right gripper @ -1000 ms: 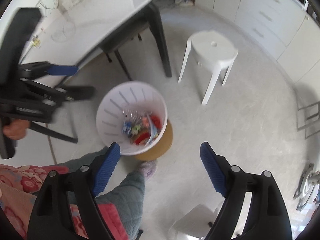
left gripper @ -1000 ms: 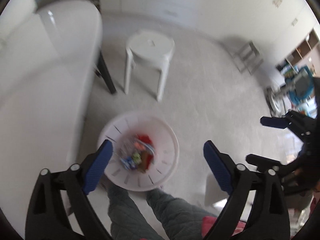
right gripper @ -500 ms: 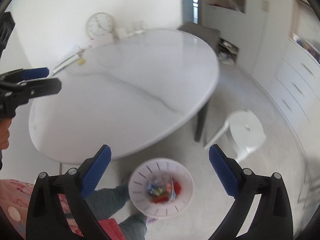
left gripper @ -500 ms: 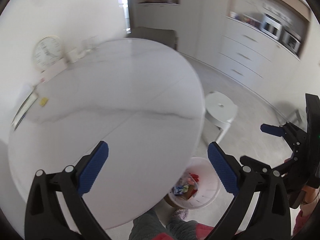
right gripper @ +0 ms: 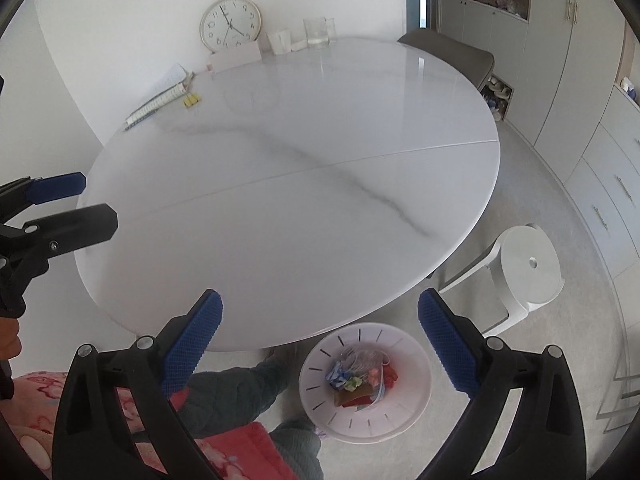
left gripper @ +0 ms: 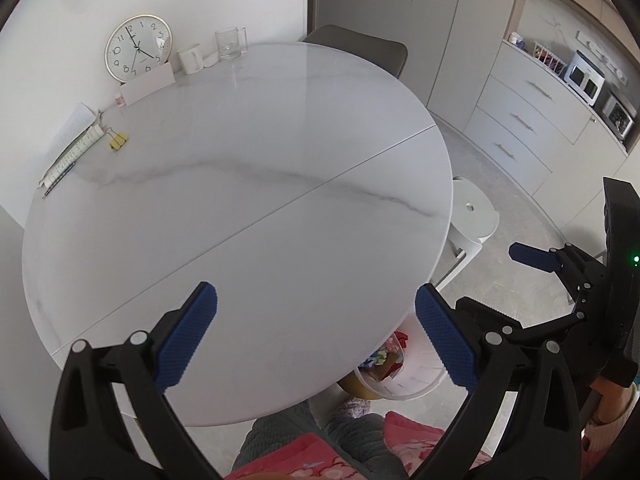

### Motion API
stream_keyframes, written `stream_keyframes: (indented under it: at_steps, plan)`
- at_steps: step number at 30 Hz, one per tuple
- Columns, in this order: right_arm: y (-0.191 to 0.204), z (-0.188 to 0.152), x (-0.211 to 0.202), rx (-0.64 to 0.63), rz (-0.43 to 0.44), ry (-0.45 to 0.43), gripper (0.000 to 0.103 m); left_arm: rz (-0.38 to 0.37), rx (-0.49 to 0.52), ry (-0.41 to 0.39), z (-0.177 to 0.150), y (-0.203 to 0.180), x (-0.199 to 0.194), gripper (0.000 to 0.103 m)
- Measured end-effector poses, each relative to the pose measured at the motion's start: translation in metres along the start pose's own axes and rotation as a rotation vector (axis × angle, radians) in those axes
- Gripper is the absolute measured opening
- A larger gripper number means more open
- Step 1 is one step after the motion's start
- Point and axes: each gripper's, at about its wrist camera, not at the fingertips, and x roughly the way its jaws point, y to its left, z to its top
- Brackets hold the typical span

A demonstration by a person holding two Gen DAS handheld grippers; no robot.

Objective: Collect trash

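A white waste bin (right gripper: 404, 396) stands on the floor by the table's near edge, with colourful wrappers (right gripper: 354, 384) and other trash in it. In the left wrist view the bin (left gripper: 416, 376) is half hidden under the tabletop, and a few wrappers (left gripper: 384, 360) show. My left gripper (left gripper: 316, 300) hangs open over the near part of the white marble table (left gripper: 240, 200), nothing between its blue pads. My right gripper (right gripper: 320, 300) is open and empty above the table edge (right gripper: 280, 336), with the bin just below. Each gripper shows in the other's view, left gripper (right gripper: 80, 204) and right gripper (left gripper: 508, 284).
At the table's far side are a wall clock (left gripper: 138, 48), a white cup (left gripper: 189, 59), a glass (left gripper: 229, 43), a notebook (left gripper: 72, 148) and yellow binder clips (left gripper: 119, 141). A white stool (right gripper: 528, 268) stands right of the bin; a grey chair (right gripper: 452, 56) and cabinets (right gripper: 560, 60) lie beyond. The person's legs (right gripper: 236, 388) are beside the bin.
Both grippers have risen from just over the bin to above the tabletop and rolled. The bin has dropped to the lower edge of both views. The right jaws stand a little wider.
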Motion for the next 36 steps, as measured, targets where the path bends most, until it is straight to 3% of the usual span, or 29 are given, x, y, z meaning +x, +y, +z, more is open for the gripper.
stream_keyframes:
  at_steps: [7,13,19,27,32,36]
  plan:
    - [0.012,0.025,-0.010,0.021,-0.030,-0.022,0.100,0.015,-0.029,-0.045,0.013,0.013,-0.011,0.095]
    - [0.022,0.069,-0.035,0.036,-0.048,-0.094,0.100,0.049,-0.058,-0.153,0.053,0.031,-0.041,0.095]
    - [0.042,0.138,-0.076,-0.020,-0.137,-0.221,0.100,0.096,-0.058,-0.282,0.110,0.045,-0.077,0.095]
    - [0.040,0.212,-0.141,0.033,-0.179,-0.428,0.101,0.194,-0.102,-0.440,0.179,0.058,-0.125,0.095]
    - [0.032,0.223,-0.154,0.078,-0.183,-0.480,0.101,0.250,-0.152,-0.461,0.193,0.063,-0.132,0.095]
    - [0.027,0.218,-0.145,0.093,-0.162,-0.460,0.101,0.260,-0.155,-0.438,0.192,0.064,-0.122,0.095]
